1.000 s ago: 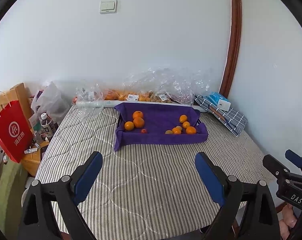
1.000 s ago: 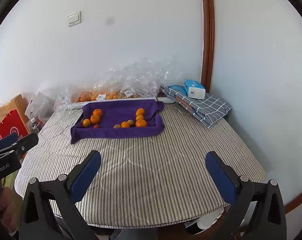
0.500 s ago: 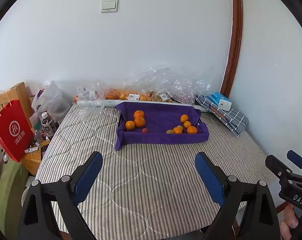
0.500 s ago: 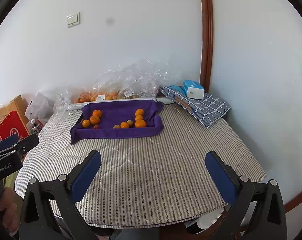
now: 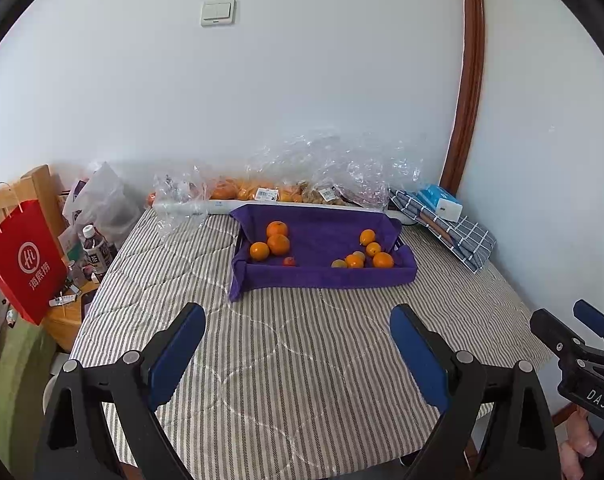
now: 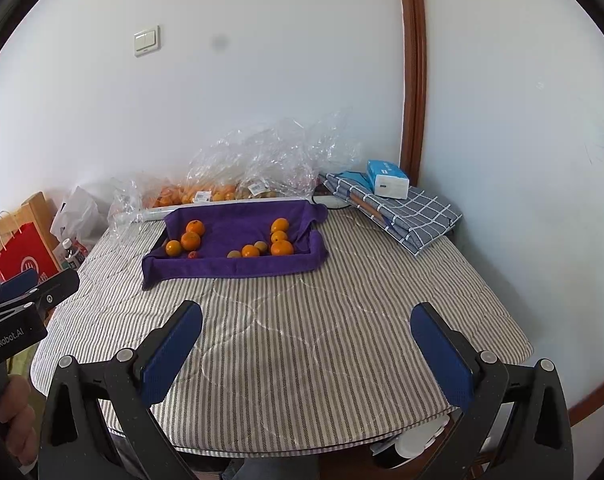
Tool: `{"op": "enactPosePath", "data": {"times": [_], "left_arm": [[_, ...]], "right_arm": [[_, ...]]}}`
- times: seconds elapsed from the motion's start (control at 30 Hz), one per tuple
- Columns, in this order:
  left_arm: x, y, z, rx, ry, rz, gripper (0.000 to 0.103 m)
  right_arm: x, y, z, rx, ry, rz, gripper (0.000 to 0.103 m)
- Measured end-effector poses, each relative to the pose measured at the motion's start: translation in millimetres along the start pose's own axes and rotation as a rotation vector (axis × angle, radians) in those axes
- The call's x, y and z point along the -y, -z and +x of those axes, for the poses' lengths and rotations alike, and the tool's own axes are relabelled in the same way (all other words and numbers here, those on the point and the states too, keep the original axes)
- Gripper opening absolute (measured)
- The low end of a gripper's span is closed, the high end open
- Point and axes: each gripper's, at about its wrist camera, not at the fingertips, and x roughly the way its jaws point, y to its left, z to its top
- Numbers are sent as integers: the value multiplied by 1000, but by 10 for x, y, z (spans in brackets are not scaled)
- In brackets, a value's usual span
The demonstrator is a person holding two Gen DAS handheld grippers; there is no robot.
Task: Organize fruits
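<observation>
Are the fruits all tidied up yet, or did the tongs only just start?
It looks barely started. Some oranges and smaller fruits already sit in two loose groups in the purple-lined tray. Nothing is in hand: the left tongs and right tongs are both open and empty, short of the tray. More fruit sits in plastic bags behind it, so most sorting seems left.

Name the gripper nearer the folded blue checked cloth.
Right. The right gripper hovers open nearer the folded blue checked cloth; the left gripper sits further to the cloth's left, also open.
</observation>
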Motion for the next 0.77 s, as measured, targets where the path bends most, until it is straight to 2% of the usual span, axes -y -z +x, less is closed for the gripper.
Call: {"op": "enactPosePath", "data": {"times": [0.77], "left_arm": [[9,-19,-6,3,0,3,94]], "right_arm": [[-23,-9,-5,0,-2,2,103]]}}
